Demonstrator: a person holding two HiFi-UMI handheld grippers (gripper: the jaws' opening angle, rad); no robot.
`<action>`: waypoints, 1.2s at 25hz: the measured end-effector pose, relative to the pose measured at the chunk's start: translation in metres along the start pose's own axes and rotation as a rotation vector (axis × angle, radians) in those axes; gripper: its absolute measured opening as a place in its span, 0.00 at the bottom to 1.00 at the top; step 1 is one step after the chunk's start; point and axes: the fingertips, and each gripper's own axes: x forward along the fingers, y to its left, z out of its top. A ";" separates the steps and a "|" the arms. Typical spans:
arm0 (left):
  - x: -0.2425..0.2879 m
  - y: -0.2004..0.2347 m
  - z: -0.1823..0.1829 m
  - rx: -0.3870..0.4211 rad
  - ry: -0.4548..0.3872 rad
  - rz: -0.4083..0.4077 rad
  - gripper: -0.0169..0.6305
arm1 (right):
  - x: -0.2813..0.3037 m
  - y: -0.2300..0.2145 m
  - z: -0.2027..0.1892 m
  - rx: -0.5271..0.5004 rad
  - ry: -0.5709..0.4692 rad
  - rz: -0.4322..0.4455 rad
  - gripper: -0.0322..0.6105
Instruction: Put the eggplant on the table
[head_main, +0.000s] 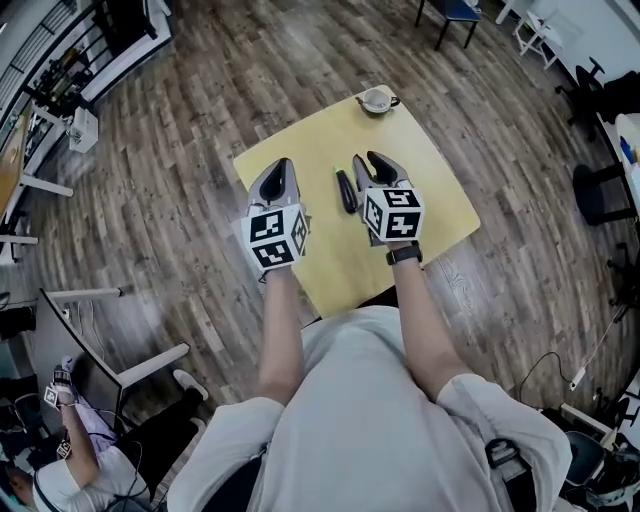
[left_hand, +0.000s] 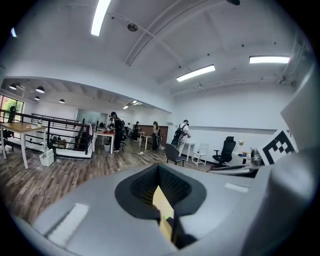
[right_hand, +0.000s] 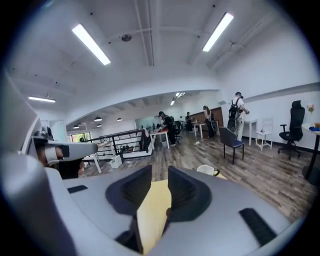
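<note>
A dark, slim eggplant (head_main: 346, 190) lies on the yellow table (head_main: 420, 150), between my two grippers and touched by neither. My left gripper (head_main: 277, 170) hovers over the table's left part, left of the eggplant, with its jaws together and nothing in them. In the left gripper view, the left gripper (left_hand: 159, 172) shows only a thin wedge of yellow table behind its meeting pads. My right gripper (head_main: 372, 165) hangs just right of the eggplant with its jaws apart. In the right gripper view, the right gripper (right_hand: 159, 187) shows only bare yellow tabletop in its gap.
A white cup (head_main: 377, 100) stands at the table's far corner; the cup (right_hand: 206, 170) shows just past the right jaw. Wood floor surrounds the table. A blue chair (head_main: 452, 12) stands far behind. A seated person (head_main: 60, 440) is at lower left. Black office chairs (head_main: 600, 190) stand at right.
</note>
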 end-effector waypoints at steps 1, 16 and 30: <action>-0.003 -0.002 0.006 0.005 -0.013 -0.005 0.04 | -0.006 0.002 0.011 -0.007 -0.032 -0.004 0.21; -0.055 -0.017 0.062 0.077 -0.132 -0.021 0.04 | -0.100 -0.002 0.089 -0.107 -0.261 -0.098 0.07; -0.056 -0.031 0.046 0.061 -0.125 -0.045 0.04 | -0.118 -0.008 0.079 -0.190 -0.225 -0.139 0.07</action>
